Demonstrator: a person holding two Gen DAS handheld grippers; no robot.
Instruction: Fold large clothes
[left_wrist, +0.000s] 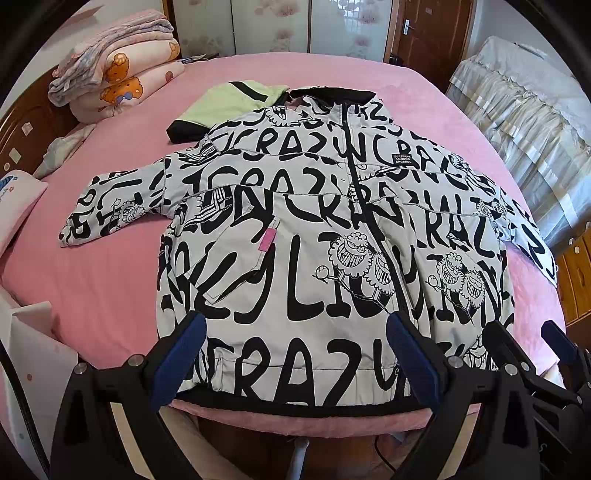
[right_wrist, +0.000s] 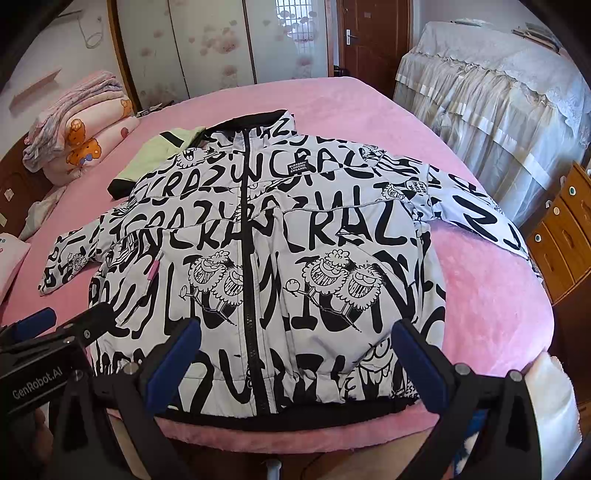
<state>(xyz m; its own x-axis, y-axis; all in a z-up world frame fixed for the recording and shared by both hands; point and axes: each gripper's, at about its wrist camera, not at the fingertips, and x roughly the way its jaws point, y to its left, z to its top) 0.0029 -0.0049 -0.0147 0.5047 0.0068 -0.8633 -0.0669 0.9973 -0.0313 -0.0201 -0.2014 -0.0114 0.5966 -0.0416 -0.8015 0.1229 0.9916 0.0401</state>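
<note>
Printed jacket (left_wrist: 314, 236) lies flat, zipped, front up on the pink bed (left_wrist: 110, 280) — hem right at the near edge, one sleeve running off the right side. Left gripper (left_wrist: 295, 354) and right gripper (right_wrist: 299, 354) hover over the hem, jaws wide apart, holding nothing — bare pink sheet flanks both sides.

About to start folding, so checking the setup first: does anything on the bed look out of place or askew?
Mostly tidy: the black-and-white graffiti-print jacket lies flat, zipped, front up on the pink bedspread. Two oddities: a pale green garment with black trim is partly trapped under its shoulder, and one sleeve reaches the bed's edge. Both grippers hover open.
</note>
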